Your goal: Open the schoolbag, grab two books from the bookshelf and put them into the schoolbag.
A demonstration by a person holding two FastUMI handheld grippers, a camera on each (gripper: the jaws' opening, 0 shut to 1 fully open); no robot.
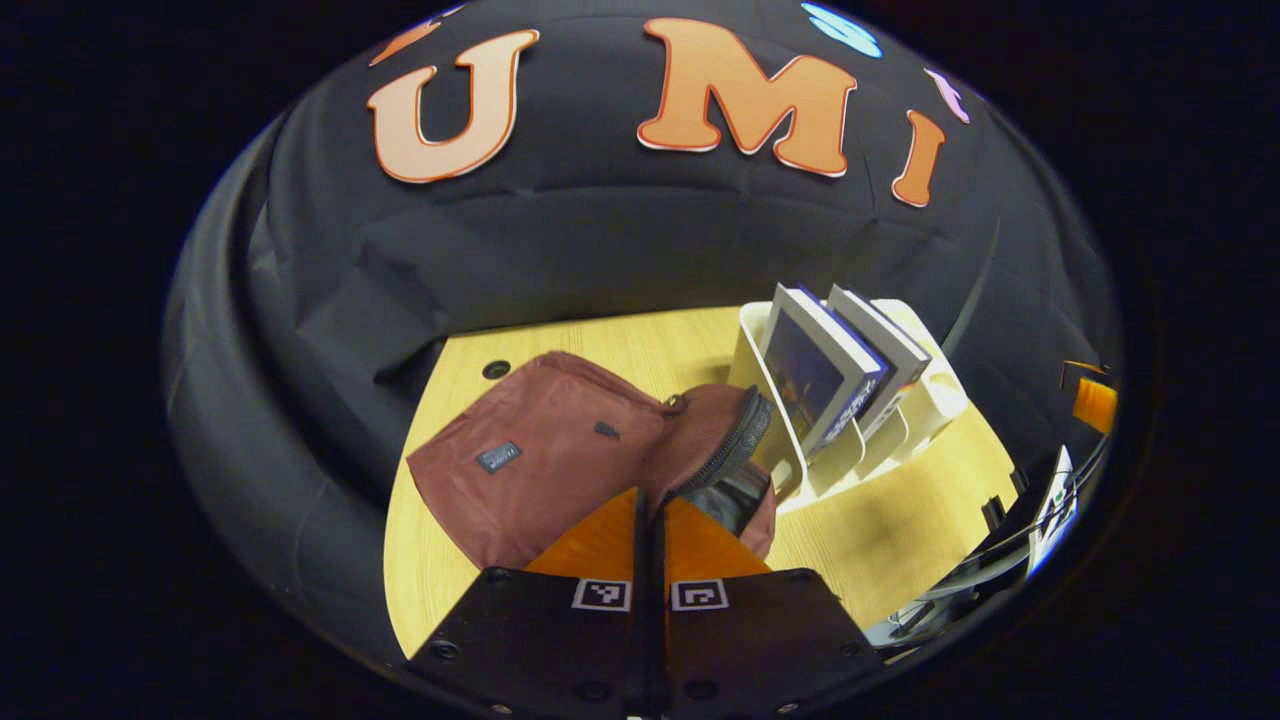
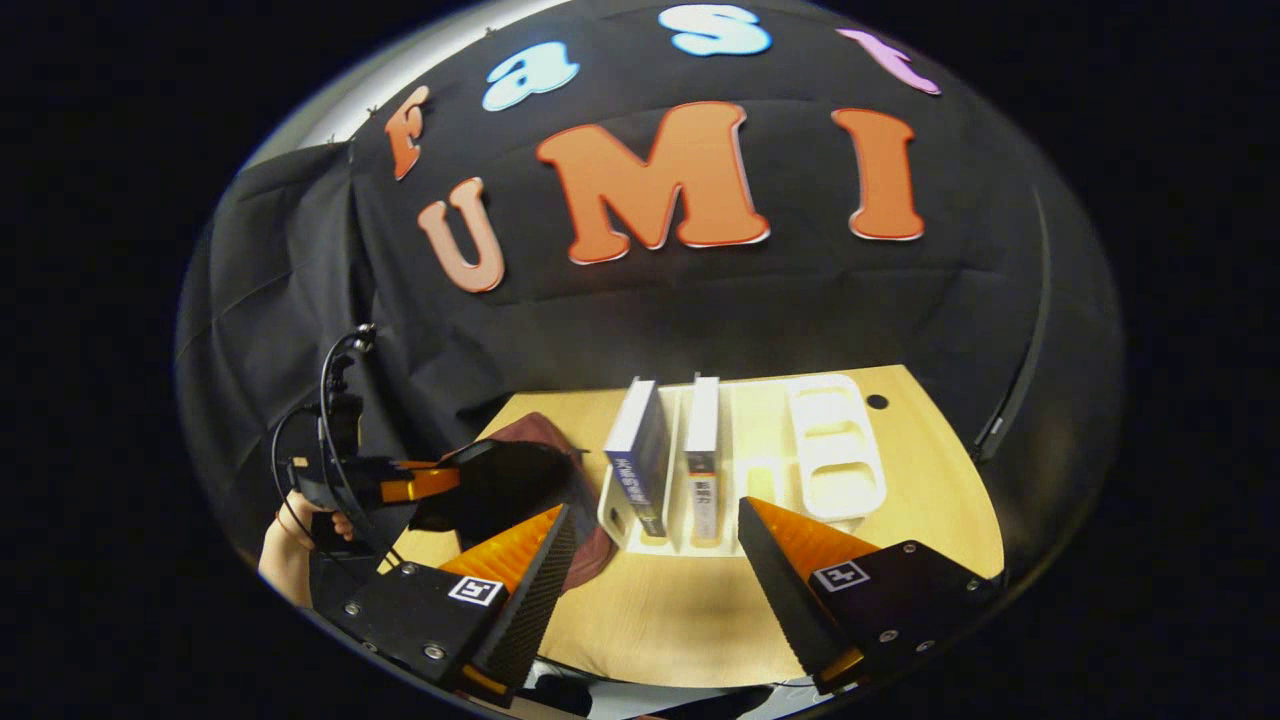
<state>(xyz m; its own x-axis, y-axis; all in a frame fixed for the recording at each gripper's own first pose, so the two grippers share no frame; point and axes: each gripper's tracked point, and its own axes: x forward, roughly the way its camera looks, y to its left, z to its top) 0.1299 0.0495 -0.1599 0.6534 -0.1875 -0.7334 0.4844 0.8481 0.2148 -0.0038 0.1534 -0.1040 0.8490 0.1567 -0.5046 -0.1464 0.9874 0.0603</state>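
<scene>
Bag [image 1: 540, 460] lies just ahead of left gripper [image 1: 650, 500], fingers pressed together on its zip edge (prob. holding mouth open). Right gripper [image 2: 655, 555] spread wide, two books [image 2: 640, 455] upright in shelf [image 2: 835, 445] just beyond its fingers.

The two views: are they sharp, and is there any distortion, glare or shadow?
Left gripper view: sharp, the table edge bowed by fisheye, a soft shadow beside the bookshelf, sheen on the schoolbag opening. Right gripper view: sharp, the same bowing, the books evenly lit without glare.
</scene>
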